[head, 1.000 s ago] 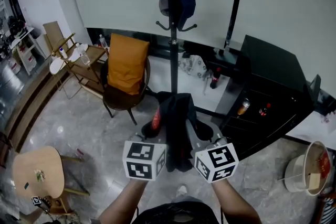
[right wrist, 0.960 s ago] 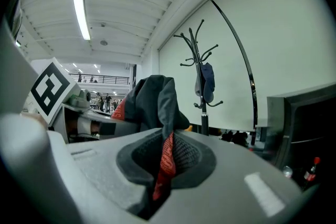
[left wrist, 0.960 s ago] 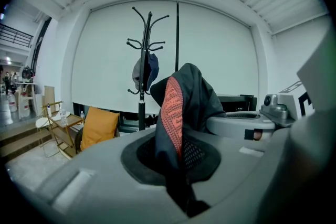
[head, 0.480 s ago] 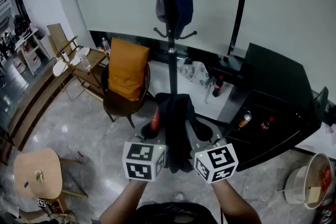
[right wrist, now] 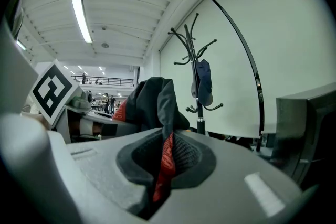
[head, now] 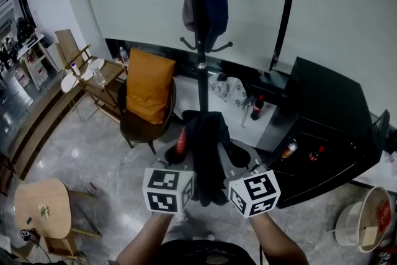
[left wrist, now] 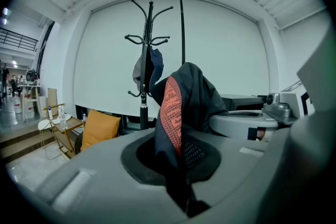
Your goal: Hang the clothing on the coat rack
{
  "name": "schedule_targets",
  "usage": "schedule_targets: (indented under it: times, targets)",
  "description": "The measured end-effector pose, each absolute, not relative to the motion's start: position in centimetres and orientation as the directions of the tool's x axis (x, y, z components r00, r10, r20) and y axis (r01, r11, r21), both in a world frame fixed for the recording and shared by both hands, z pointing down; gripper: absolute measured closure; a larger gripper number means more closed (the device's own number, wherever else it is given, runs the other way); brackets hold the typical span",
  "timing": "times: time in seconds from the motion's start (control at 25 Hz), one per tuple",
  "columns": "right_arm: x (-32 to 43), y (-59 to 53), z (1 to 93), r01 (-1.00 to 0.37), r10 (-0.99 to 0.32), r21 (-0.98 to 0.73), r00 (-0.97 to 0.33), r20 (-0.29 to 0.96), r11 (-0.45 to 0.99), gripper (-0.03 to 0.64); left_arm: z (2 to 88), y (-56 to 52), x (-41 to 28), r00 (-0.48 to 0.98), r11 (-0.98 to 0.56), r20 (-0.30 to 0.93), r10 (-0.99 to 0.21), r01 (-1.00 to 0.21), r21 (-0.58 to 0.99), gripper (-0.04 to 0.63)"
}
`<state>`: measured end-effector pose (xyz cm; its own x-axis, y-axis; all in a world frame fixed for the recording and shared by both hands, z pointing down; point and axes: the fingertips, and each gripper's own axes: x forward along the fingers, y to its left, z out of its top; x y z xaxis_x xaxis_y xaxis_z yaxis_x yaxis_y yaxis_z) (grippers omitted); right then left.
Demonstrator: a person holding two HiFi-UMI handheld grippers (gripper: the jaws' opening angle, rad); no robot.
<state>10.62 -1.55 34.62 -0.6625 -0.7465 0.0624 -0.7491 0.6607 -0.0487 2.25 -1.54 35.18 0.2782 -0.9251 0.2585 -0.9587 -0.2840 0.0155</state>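
A dark garment [head: 208,155] with a red patterned lining hangs between my two grippers in the head view. My left gripper [head: 184,166] is shut on one part of it, the cloth [left wrist: 176,123] pinched in its jaws. My right gripper [head: 232,164] is shut on another part, with red lining [right wrist: 165,157] showing in the jaws. The black coat rack [head: 200,28] stands straight ahead, beyond the garment. A dark blue and grey item [head: 206,6] hangs on one of its lower hooks. The rack also shows as the black coat rack [left wrist: 144,76] and the black coat rack [right wrist: 195,76].
A brown chair with an orange cover [head: 149,87] stands left of the rack. A black cabinet [head: 322,115] is at the right, a curved black pole [head: 284,9] behind it. A wooden trolley [head: 93,74], a round wooden table [head: 43,211] and a white bucket [head: 366,214] stand around.
Both grippers with the garment have moved closer to the coat rack. The rack and chair sit slightly nearer in the head view, and the round table has slid down and left.
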Motion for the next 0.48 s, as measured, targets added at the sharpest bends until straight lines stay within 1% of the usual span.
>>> schedule_targets:
  times: [0.48]
  targets:
    - [7.7, -7.2, 35.1, -0.775, -0.771, -0.049, -0.632, 0.077, 0.631, 0.592, 35.9, -8.1, 0.0, 0.331, -0.333, 0.261, -0.907, -0.942, 0.04, 0.569]
